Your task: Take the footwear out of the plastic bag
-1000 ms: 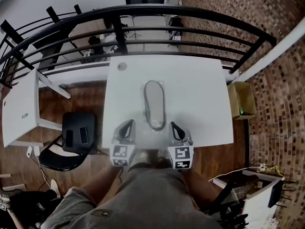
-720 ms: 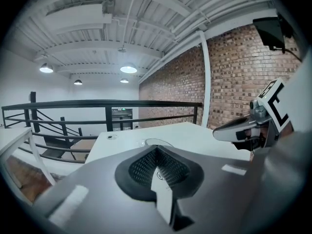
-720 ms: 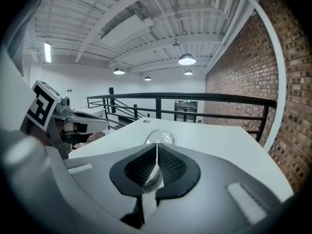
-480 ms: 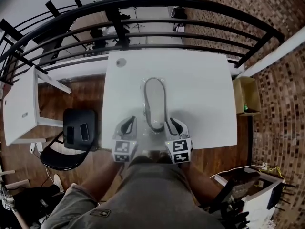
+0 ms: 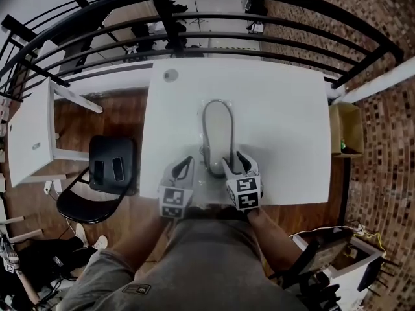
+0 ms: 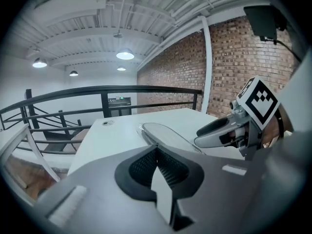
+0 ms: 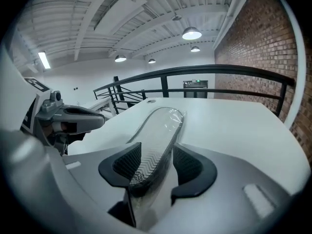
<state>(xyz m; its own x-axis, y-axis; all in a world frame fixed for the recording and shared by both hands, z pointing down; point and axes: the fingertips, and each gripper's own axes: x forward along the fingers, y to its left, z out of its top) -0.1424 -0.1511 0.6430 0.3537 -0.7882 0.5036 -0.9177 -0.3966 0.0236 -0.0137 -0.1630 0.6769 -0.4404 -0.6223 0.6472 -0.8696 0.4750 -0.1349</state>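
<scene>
**At the table's near edge, the right jaws open around a bagged shoe**

Down the middle of the white table (image 5: 285, 109) lies the footwear (image 5: 218, 131), sole up inside a clear plastic bag (image 7: 176, 116), toe toward the far edge and heel toward the person. The right gripper (image 5: 235, 162) sits at the heel end with its jaws opening. The bagged heel lies between them, and the pads seem not to press on it. The left gripper (image 5: 187, 162) rests just beside the heel on the other side, jaws together on nothing.

To my eye, the step is getting hold of the film alone. One tool should pinch loose plastic at the near end and the other should draw the shoe out, rather than clamping shoe and bag together.
</scene>
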